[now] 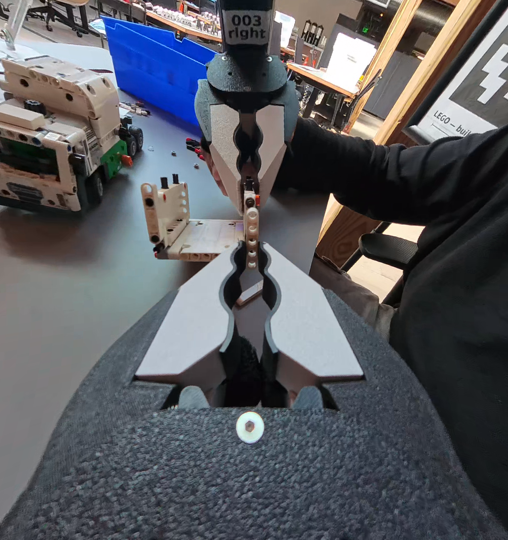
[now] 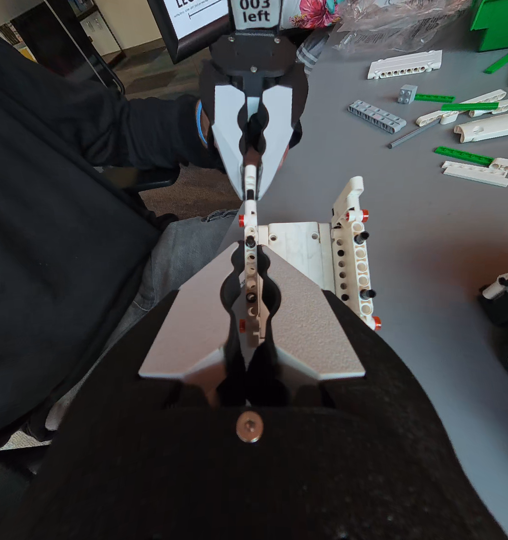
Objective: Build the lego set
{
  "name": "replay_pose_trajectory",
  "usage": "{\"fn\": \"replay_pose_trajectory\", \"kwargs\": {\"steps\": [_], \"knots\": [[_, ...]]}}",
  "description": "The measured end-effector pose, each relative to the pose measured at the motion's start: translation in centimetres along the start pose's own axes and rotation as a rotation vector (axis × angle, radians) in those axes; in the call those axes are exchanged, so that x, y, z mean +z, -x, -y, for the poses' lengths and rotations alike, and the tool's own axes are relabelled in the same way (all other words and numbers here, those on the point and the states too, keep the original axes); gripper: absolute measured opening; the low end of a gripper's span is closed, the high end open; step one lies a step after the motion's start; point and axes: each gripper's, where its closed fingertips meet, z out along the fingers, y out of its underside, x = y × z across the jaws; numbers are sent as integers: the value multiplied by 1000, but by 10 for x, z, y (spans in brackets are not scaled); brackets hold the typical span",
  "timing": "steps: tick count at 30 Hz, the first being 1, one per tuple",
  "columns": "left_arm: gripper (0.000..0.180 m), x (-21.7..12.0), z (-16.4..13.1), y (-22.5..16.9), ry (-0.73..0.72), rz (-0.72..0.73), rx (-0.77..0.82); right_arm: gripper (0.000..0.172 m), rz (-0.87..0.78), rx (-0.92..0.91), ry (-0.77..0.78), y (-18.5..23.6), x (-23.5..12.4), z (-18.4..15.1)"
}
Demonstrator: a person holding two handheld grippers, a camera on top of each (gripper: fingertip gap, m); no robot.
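Note:
A white brick assembly stands on the grey table: a flat panel (image 1: 208, 236) with an upright holed beam on each side. My left gripper (image 1: 251, 248) is shut on the near end of the right side beam (image 1: 252, 230). My right gripper (image 1: 250, 201) faces it and is shut on the same beam's far end. In the right wrist view my right gripper (image 2: 252, 247) clamps this white beam (image 2: 251, 263), and the left gripper (image 2: 250, 195) clamps its other end. The panel (image 2: 299, 248) and the other side beam (image 2: 352, 263), with black and red pins, lie to the right.
A white toy truck (image 1: 51, 140), a blue bin (image 1: 159, 73) and small loose parts (image 1: 194, 149) lie beyond. Loose white, green and grey pieces (image 2: 466, 117), a green box (image 2: 498, 23) and a dark wheeled piece (image 2: 507, 298) lie right. The table edge and a person's dark sleeve (image 1: 393, 175) are close. The grippers' ends are close to 4 centimetres from one another.

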Motion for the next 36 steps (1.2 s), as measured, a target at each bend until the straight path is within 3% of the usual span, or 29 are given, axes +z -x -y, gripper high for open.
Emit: {"fn": "replay_pose_trajectory", "kwargs": {"steps": [20, 28, 36], "knots": [[6, 15, 1, 9, 61, -74, -34, 5, -62, -20, 24, -6, -6, -4], [6, 14, -1, 11, 131, -23, 44, 5, -97, -7, 41, -9, -4, -3], [6, 15, -6, 7, 290, -32, 89, 6, -99, -31, 72, -4, -2, -6]]}}
